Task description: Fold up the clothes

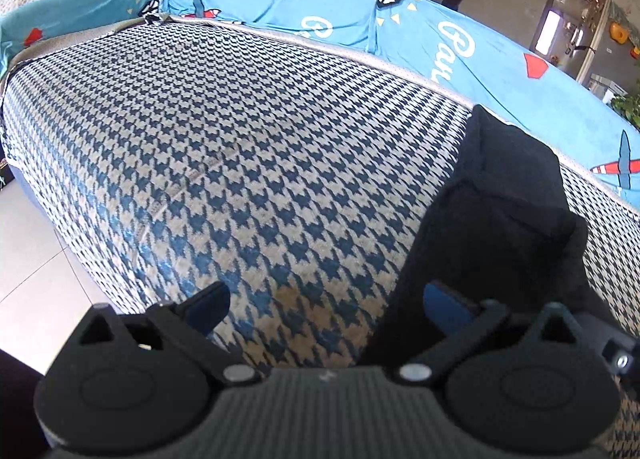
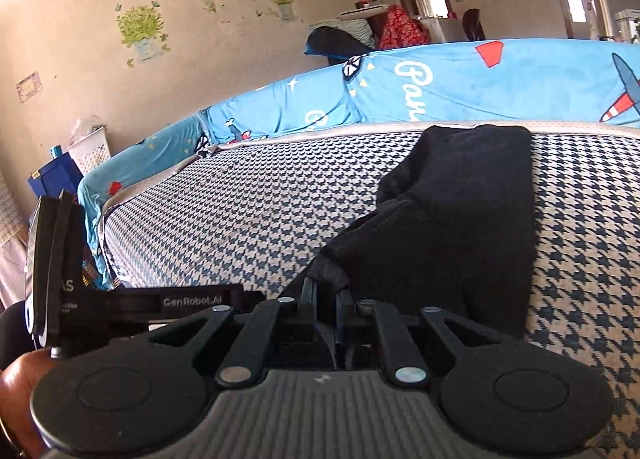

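Observation:
A black garment (image 1: 500, 227) lies partly folded on the houndstooth-covered sofa seat (image 1: 224, 147), at the right of the left wrist view. My left gripper (image 1: 326, 303) is open just above the seat's front edge, its right fingertip (image 1: 444, 305) at the garment's near left edge, with nothing between the fingers. In the right wrist view the same black garment (image 2: 472, 211) stretches from the near edge toward the backrest. My right gripper (image 2: 326, 295) is shut on the garment's near corner, the cloth bunched up between the fingers.
A blue cartoon-print cover (image 1: 360, 27) drapes the sofa backrest (image 2: 500, 83). White floor tiles (image 1: 28, 255) lie left of the seat. A white basket (image 2: 90, 151) and a blue box (image 2: 54, 177) stand by the wall. A pile of clothes (image 2: 360, 35) sits behind the sofa.

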Action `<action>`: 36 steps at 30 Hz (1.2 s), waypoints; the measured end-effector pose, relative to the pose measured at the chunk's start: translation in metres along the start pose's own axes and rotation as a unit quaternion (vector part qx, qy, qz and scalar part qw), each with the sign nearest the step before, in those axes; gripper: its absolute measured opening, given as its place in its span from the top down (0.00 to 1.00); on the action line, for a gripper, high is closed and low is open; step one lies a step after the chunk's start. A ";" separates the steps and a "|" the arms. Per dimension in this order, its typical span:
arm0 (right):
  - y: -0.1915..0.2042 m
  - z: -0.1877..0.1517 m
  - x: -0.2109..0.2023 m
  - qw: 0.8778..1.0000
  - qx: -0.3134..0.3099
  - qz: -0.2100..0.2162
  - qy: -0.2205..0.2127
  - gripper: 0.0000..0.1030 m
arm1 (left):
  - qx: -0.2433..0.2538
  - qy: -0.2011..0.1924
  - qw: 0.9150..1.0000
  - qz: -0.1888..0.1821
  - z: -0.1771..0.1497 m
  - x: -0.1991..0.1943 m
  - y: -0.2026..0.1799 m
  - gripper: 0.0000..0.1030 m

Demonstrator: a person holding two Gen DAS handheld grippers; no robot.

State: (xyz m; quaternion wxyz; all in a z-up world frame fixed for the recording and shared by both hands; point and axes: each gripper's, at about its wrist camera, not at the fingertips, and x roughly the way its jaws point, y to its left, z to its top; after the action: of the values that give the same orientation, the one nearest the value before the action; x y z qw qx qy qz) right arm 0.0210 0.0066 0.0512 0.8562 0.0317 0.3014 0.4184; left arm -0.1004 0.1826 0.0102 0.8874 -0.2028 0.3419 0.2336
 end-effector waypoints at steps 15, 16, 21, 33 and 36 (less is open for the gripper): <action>0.068 -0.031 0.049 0.994 -0.085 0.016 0.071 0.90 | -0.056 -0.015 0.997 0.048 0.007 -0.014 0.033 0.00; 0.068 -0.032 0.050 0.994 -0.085 0.016 0.073 0.89 | -0.056 -0.014 0.997 0.048 0.007 -0.013 0.033 0.00; 0.069 -0.040 0.053 0.988 -0.095 0.046 0.116 0.85 | -0.055 -0.012 0.997 0.049 0.006 -0.011 0.031 0.00; 0.053 -0.062 0.025 0.987 -0.103 0.029 0.122 0.85 | -0.022 0.000 1.000 0.008 0.000 -0.005 0.012 0.00; 0.038 -0.061 0.016 0.991 -0.083 -0.013 0.101 0.85 | -0.004 0.007 1.000 0.002 -0.003 -0.001 0.002 0.00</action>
State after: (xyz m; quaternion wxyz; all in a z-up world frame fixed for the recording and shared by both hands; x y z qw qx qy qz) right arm -0.0313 0.0309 0.0060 0.8263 -0.0860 0.3508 0.4321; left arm -0.1037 0.1825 0.0087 0.8837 -0.2078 0.3472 0.2351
